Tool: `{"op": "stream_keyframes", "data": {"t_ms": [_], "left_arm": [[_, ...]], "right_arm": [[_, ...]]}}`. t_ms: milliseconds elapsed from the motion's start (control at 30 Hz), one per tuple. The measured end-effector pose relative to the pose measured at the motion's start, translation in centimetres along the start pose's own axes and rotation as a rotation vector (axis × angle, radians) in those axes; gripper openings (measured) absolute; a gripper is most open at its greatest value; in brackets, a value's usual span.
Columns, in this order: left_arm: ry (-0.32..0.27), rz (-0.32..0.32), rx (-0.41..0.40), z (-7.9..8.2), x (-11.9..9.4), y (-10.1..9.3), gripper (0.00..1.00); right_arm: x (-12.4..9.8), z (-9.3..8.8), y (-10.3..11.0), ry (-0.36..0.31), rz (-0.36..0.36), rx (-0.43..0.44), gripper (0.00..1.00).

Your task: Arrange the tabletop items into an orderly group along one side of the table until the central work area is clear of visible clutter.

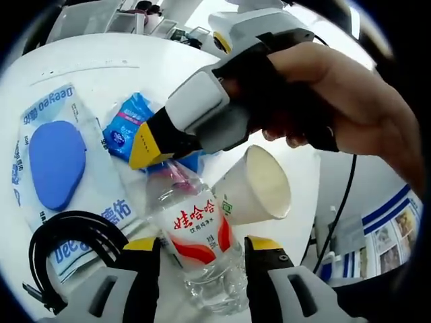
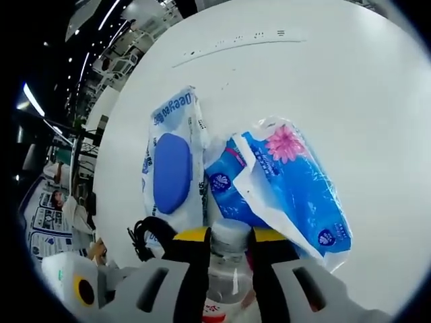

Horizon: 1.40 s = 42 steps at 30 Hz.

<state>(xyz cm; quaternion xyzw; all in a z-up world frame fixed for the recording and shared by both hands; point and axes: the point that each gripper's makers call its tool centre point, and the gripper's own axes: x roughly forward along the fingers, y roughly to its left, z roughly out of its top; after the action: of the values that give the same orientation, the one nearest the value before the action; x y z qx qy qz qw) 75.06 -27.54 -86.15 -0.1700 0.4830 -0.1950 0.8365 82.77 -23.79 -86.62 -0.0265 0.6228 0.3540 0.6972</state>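
between both tools (image 1: 202, 266), water bottle (image 1: 202, 245), bare white table (image 2: 350, 101) beyond

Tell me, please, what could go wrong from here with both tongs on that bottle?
1. Both the left tongs and right tongs bracket the bottle; pulling different ways could twist it loose or crush it.
2. The paper cup lies tipped against the bottle, so moving the bottle may send it rolling.
3. The black cable beside the left tongs could snag.
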Motion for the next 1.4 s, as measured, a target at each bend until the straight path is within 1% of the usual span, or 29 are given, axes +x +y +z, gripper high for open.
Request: {"op": "stream_keyframes", "data": {"t_ms": [100, 267, 433, 500, 533, 633, 833, 1067, 1133, 1267, 1367, 1400], "left_arm": [[-0.013, 0.009, 0.011, 0.0, 0.0, 0.0, 0.48], [-0.018, 0.013, 0.044, 0.0, -0.3, -0.2, 0.47], [-0.030, 0.023, 0.081, -0.1, -0.7, -0.4, 0.47], [-0.048, 0.025, 0.081, -0.1, -1.1, -0.5, 0.45], [-0.060, 0.024, 0.062, 0.0, -1.2, -0.4, 0.45], [-0.073, 0.022, 0.093, -0.1, -1.6, -0.6, 0.45], [-0.103, 0.025, 0.125, -0.2, -2.0, -0.8, 0.46], [-0.111, -0.020, 0.153, -0.4, -2.4, -1.0, 0.47], [-0.109, -0.046, 0.162, -0.5, -2.6, -1.1, 0.47], [-0.114, -0.089, 0.167, -0.5, -2.9, -1.3, 0.47], [-0.128, -0.136, 0.184, -0.2, -3.2, -1.5, 0.47], [-0.129, -0.141, 0.189, -0.2, -3.2, -1.5, 0.47]], "right_arm": [[-0.3, 0.0, 0.1, -0.016, 0.009, 0.009, 0.18], [-1.1, 0.0, 0.3, -0.048, 0.019, 0.010, 0.18], [-1.6, 0.1, 0.8, -0.090, 0.019, -0.009, 0.18], [-1.9, 0.1, 1.0, -0.113, 0.017, -0.015, 0.18], [-2.1, 0.1, 1.2, -0.124, 0.021, -0.018, 0.18], [-2.7, 0.0, 1.8, -0.154, 0.013, -0.045, 0.17], [-3.6, -0.1, 2.7, -0.211, 0.019, -0.060, 0.17], [-4.9, -0.5, 3.9, -0.268, 0.019, -0.106, 0.17], [-5.3, -0.7, 4.3, -0.286, 0.021, -0.122, 0.17], [-5.5, -0.4, 4.6, -0.312, 0.027, -0.141, 0.17], [-6.4, -1.1, 5.5, -0.337, 0.035, -0.162, 0.17], [-6.5, -1.1, 5.5, -0.340, 0.035, -0.164, 0.17]]}}
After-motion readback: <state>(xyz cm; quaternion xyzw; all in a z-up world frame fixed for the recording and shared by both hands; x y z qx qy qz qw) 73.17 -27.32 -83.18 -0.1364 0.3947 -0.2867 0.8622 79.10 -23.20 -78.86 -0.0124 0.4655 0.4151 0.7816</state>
